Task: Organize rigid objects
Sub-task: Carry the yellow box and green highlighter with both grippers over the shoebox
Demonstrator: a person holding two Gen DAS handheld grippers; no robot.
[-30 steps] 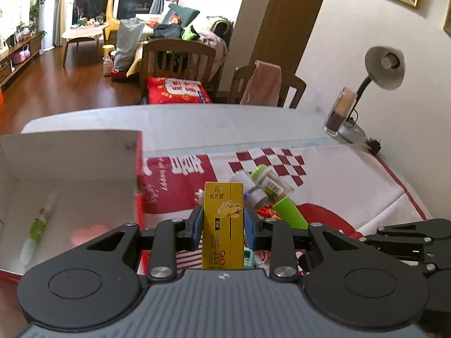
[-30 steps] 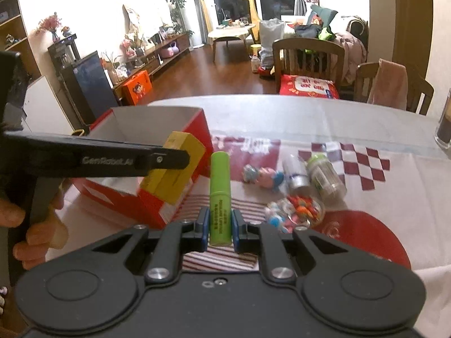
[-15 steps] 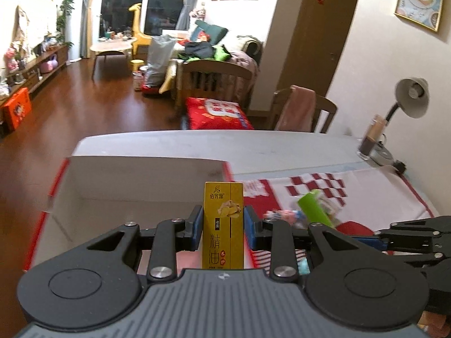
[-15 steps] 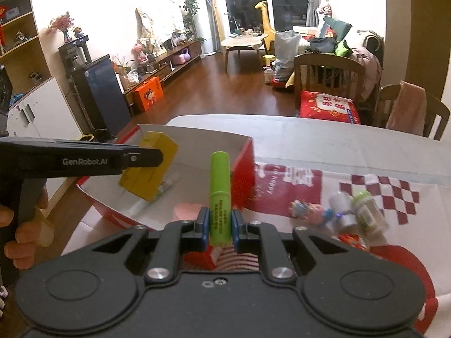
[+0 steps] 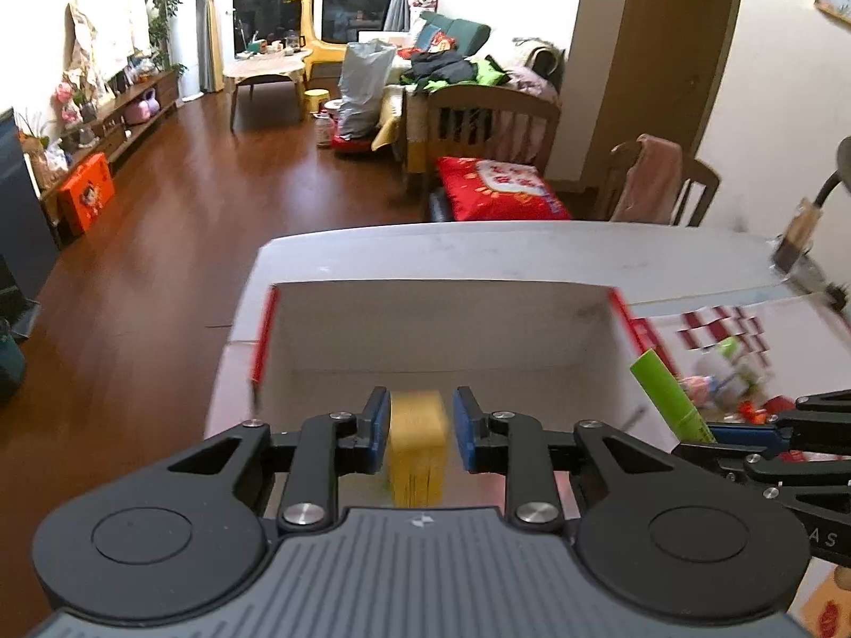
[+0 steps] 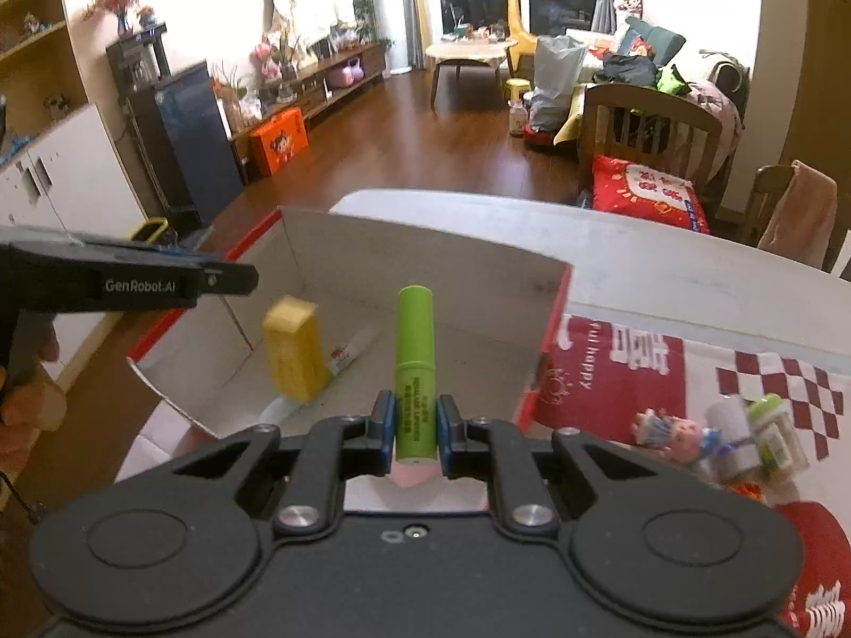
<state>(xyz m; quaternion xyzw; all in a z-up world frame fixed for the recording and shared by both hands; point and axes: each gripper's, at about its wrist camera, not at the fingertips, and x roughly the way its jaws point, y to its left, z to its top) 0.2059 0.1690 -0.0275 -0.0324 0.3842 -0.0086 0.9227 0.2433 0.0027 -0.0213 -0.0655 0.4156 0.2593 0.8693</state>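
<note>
Left gripper (image 5: 420, 414): jaws apart, clear of the blurred yellow carton (image 6: 293, 353) inside the red-and-white box (image 6: 425, 260) on the tabletop (image 6: 665, 244), beside a white tube (image 6: 351, 351). Right gripper (image 6: 416, 433): jaws clamped on green tube (image 6: 415, 351), held over the box's near edge.

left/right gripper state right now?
Left gripper: open, holding nothing.
Right gripper: shut on green tube.
</note>
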